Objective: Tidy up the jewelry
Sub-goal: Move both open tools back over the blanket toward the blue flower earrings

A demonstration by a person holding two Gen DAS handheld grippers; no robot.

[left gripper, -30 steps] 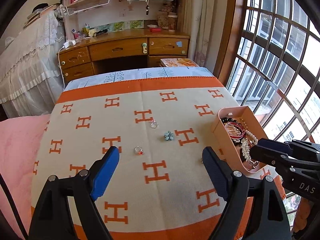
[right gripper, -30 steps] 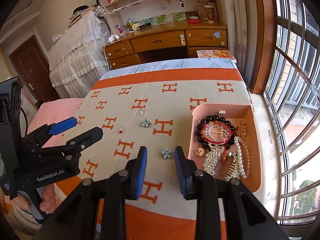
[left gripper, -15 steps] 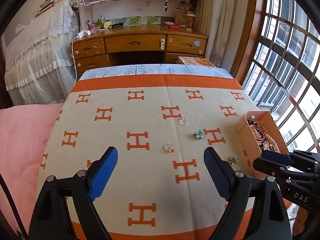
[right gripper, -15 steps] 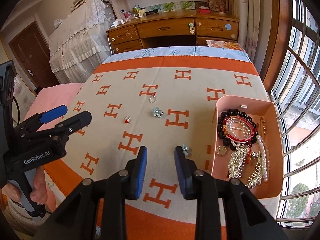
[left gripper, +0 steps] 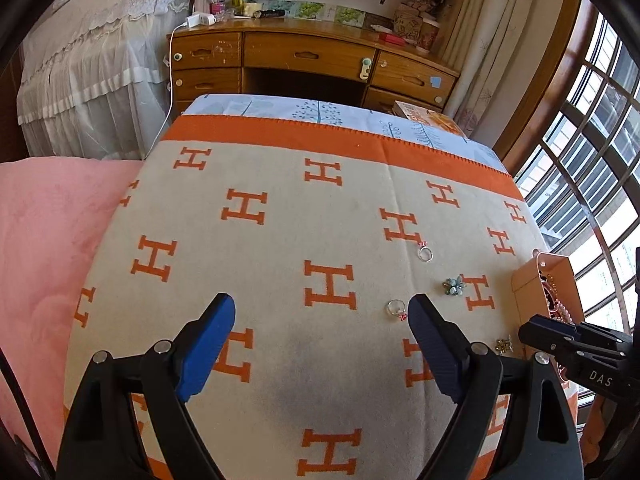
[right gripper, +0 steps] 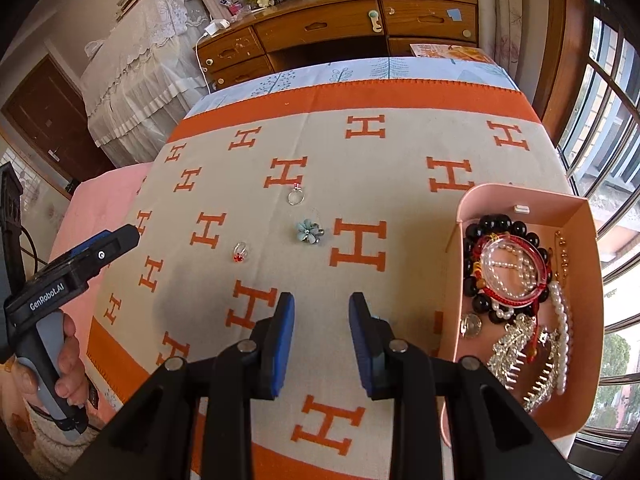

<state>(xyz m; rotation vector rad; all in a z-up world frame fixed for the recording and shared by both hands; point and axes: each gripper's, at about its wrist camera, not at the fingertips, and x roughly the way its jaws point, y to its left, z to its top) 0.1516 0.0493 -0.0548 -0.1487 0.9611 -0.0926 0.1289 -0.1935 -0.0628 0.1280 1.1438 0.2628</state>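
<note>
Loose jewelry lies on the orange-and-cream blanket (right gripper: 400, 152): a ring with a red stone (right gripper: 240, 251) (left gripper: 397, 309), a blue flower brooch (right gripper: 309, 231) (left gripper: 454, 285), a silver ring (right gripper: 295, 195) (left gripper: 425, 252) and a small gold piece (left gripper: 505, 345). A pink box (right gripper: 452, 240) (left gripper: 524, 284) at the right holds bracelets, pearls and combs. My left gripper (left gripper: 322, 314) is wide open and empty, its right finger beside the red-stone ring. My right gripper (right gripper: 321, 304) is open with a narrow gap and empty, left of the box; the gold piece is hidden behind its fingers.
A wooden desk (right gripper: 340, 28) with drawers stands beyond the bed's far end. A lace-covered bed (left gripper: 92, 60) is at the left, a barred window (left gripper: 592, 128) at the right. A pink quilt (left gripper: 44, 240) lies left of the blanket.
The left gripper has swung left and forward, so the jewelry and box slid right in its view. The right gripper moved forward over the gold piece, which has dropped out of its view.
</note>
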